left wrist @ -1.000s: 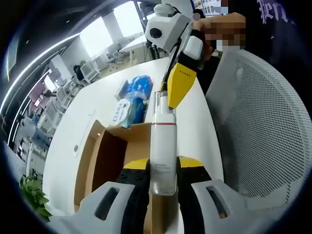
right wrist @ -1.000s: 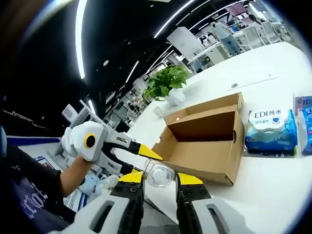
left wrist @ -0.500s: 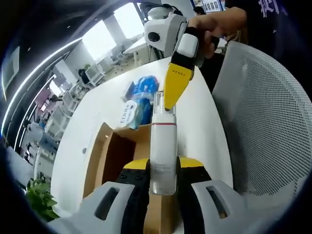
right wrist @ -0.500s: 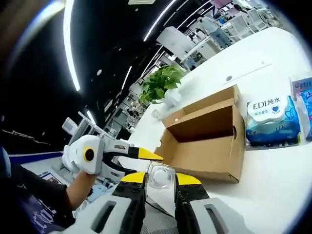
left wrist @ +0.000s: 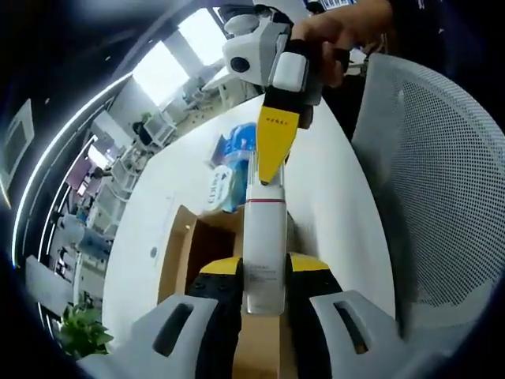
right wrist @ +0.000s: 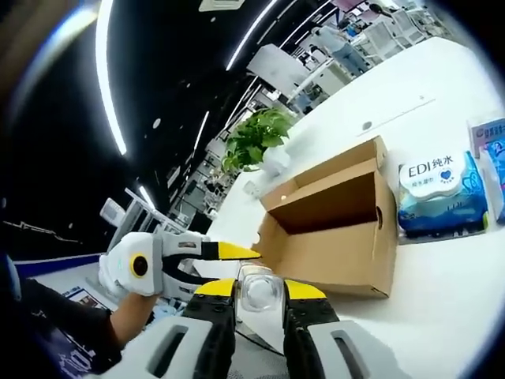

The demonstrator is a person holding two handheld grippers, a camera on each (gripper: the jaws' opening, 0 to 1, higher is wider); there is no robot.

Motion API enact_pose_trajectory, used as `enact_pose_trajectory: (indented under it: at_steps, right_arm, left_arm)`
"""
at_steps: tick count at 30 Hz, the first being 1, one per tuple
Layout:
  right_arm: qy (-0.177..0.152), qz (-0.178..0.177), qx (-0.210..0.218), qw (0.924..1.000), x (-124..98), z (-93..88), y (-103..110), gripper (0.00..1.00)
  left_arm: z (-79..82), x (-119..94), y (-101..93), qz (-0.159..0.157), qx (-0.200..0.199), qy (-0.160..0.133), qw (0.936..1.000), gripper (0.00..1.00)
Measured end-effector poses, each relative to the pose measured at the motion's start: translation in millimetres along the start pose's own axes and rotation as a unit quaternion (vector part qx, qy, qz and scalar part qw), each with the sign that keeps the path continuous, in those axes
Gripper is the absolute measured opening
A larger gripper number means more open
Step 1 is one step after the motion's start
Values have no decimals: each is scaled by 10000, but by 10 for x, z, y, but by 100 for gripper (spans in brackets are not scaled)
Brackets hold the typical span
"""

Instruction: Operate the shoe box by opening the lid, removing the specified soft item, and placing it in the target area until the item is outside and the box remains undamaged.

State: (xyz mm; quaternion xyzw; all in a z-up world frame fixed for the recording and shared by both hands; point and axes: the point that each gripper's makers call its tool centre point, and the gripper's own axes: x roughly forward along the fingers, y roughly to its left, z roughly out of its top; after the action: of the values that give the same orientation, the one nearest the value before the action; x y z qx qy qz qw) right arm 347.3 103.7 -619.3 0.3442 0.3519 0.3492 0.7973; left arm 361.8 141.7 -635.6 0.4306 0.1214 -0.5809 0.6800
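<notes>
A white bottle [left wrist: 264, 237] with a pink band and a clear cap stands between my left gripper's [left wrist: 264, 275] jaws, which are shut on its body. My right gripper [left wrist: 274, 146], yellow-tipped, comes in from above and pinches the clear cap. In the right gripper view the clear cap [right wrist: 258, 290] sits between my right gripper's [right wrist: 259, 294] shut jaws, and the left gripper [right wrist: 170, 262] reaches in from the left. The open cardboard shoe box [right wrist: 331, 237] lies on the white table [right wrist: 442, 276] beyond, its inside bare as far as I see. The shoe box [left wrist: 197, 257] also lies below the bottle.
A pack of EDI wet wipes [right wrist: 434, 193] lies right of the box, with a blue pack [right wrist: 493, 150] beyond it. A potted plant [right wrist: 252, 138] stands behind the box. A white mesh chair back [left wrist: 442, 197] is close on the right. A person's hand [left wrist: 339, 39] holds the right gripper.
Both views have shifted a little with the hands. The bottle stays held at both ends; box and packs lie where they were.
</notes>
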Motion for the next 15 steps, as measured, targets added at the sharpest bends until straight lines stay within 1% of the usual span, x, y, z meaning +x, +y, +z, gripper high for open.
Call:
enact_pose_trajectory:
  at_steps: [4,12,15]
  right_arm:
    - [-4,-4,23,10000,11,11,-8,18]
    - [-46,107,178,9998,8,23,28,15]
    - [-68,69,148,9998,12,39,29,15]
  left_arm:
    - [8,3,16,51,132,18,9999,19]
    - [-17,16,27,20,-13,25,10000,20]
    - [-17,22,41,50,-77,-4,10000,20]
